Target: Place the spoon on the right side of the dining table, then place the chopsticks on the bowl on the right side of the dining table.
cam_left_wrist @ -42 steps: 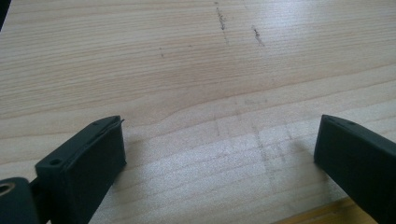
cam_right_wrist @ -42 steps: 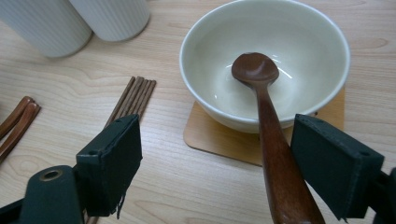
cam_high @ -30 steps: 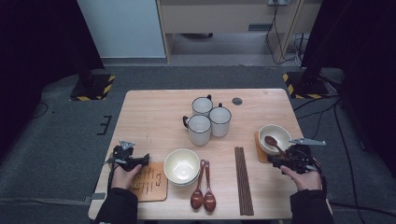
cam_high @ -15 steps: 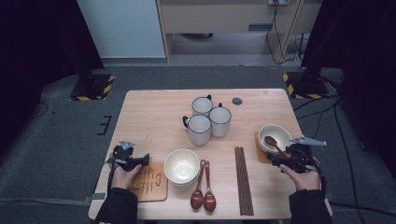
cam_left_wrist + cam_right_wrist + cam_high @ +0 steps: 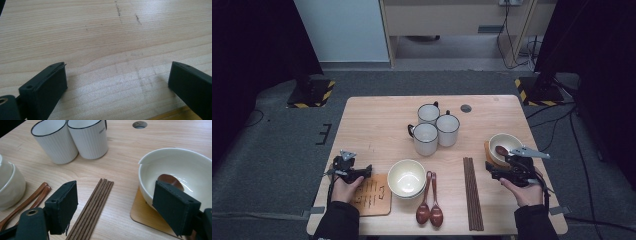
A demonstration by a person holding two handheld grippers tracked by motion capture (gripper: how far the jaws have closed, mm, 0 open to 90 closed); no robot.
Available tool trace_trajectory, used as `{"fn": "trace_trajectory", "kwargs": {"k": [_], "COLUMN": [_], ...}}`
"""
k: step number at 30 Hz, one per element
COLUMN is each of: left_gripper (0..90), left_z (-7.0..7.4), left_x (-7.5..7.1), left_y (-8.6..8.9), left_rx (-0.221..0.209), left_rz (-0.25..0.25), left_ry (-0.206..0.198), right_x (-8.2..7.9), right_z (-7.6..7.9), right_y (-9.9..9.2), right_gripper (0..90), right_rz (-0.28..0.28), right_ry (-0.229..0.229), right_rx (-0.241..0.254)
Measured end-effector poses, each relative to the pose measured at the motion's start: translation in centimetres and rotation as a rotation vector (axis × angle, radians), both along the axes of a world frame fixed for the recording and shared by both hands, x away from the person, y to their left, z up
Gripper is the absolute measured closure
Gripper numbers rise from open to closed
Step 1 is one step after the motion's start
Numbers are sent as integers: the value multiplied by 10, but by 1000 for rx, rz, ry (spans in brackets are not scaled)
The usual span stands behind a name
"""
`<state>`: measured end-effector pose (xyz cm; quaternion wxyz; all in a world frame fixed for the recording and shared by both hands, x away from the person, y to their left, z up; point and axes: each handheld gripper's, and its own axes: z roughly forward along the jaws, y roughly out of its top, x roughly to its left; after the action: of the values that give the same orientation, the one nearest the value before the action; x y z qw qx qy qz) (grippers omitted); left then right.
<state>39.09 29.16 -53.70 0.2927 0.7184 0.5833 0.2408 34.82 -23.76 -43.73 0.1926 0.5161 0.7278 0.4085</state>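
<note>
A table setting is judged to be under way. One place is set at the right: a cream bowl point(image 5: 505, 144) rests on a wooden coaster point(image 5: 147, 216) with a brown spoon point(image 5: 170, 180) lying inside it. The right gripper point(image 5: 493, 170) is held just beside that bowl, its jaws wide apart after a slight closing, with nothing gripped between them (the chopstick bundle point(image 5: 93, 203) is seen through the gap). The second place is judged unfinished: a stacked bowl point(image 5: 406, 177) stands directly on the table point(image 5: 372, 120), beside a printed wooden coaster point(image 5: 371, 194), and two spoons point(image 5: 429, 210) lie loose next to it. The left gripper point(image 5: 364, 171) rests near that coaster, jaws released and empty over bare wood. Three white mugs point(image 5: 432, 127) are clustered mid-table, well apart from both places. The chopstick bundle lies between the two places and would have to be cleared by any crossing reach.
</note>
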Motion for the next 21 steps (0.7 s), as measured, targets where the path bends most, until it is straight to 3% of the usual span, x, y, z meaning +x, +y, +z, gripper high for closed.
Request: {"fn": "trace_trajectory", "kwargs": {"k": [21], "left_gripper": [9], "left_z": [0], "left_x": [0], "left_y": [0], "left_rx": [0], "left_rz": [0], "left_ry": [0], "right_x": [-7], "right_z": [-19], "right_y": [21], "right_gripper": [246], "right_rz": [44], "right_ry": [16], "right_rx": [-48]}}
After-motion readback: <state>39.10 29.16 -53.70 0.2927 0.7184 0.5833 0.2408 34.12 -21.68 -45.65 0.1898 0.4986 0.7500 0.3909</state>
